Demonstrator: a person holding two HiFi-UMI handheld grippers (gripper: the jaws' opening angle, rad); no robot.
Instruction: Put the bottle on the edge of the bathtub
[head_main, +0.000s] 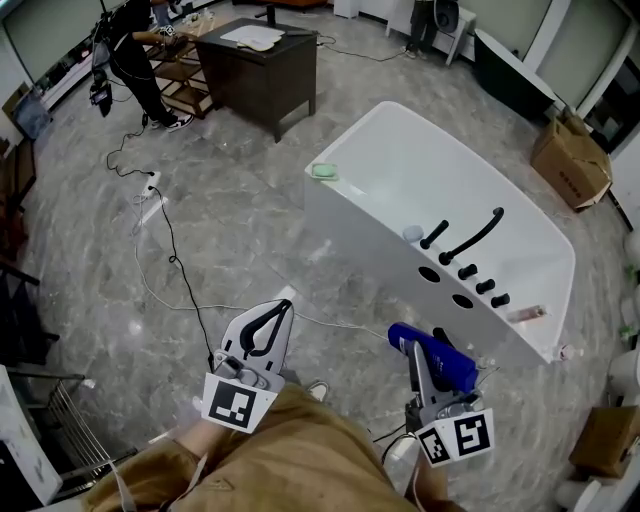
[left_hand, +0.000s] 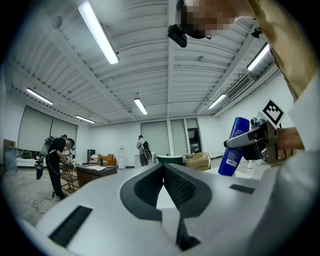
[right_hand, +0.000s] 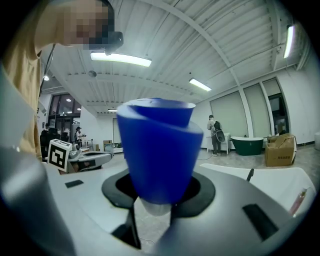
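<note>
My right gripper is shut on a blue bottle, held low in front of the person's tan trousers, short of the tub's near side. In the right gripper view the bottle fills the space between the jaws and points away from the camera. The white bathtub stands ahead and to the right, with a black faucet and knobs on its near rim. My left gripper hangs to the left over the floor, shut with nothing held. From the left gripper view the bottle shows upright at the right.
A green soap bar lies on the tub's far-left rim and a pink tube on its near-right rim. A dark desk and a person are at the back left. A cable crosses the floor. A cardboard box sits right.
</note>
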